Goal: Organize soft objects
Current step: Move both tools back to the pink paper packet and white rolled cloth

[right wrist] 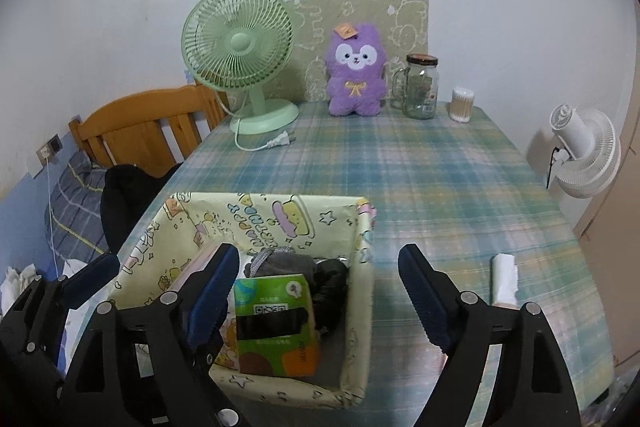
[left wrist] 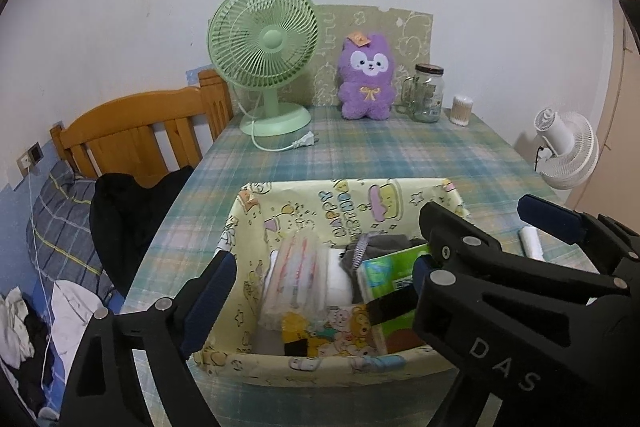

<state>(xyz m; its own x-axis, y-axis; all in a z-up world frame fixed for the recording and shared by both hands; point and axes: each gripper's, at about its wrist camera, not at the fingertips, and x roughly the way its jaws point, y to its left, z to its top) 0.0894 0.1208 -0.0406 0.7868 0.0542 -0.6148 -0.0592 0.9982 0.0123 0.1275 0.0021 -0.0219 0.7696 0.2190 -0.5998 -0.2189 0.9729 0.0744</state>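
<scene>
bench (right wrist: 440, 187): covered by a soft plaid cloth in teal, pink and yellow, pushed against a pale wall.
box (right wrist: 362, 291): a square, open-topped container lined with glossy cartoon-printed yellow paper, set at the near edge of the bench.
box contents: a flat green tissue pack (right wrist: 276, 323) is stood on edge at the front; grey knitted fabric (right wrist: 280, 265) and something dark and crumpled are tucked behind it; a clear crinkly wrapped pack (left wrist: 294, 279) is laid along the left side.
left tongs (left wrist: 320, 287): black plastic arms with blue ribbed pads, held apart above the box, nothing between them.
right tongs (right wrist: 320, 291): same build, spread wide over the right wall of the box, nothing clamped.
white roll (right wrist: 505, 279): soft, folded paper or cloth, left on the bench to the right of the box.
far edge: a fluffy purple plush (right wrist: 354, 71), a green plastic fan (right wrist: 240, 55), a glass jar (right wrist: 420, 87) and a small tub of cotton swabs (right wrist: 462, 105) are lined up.
</scene>
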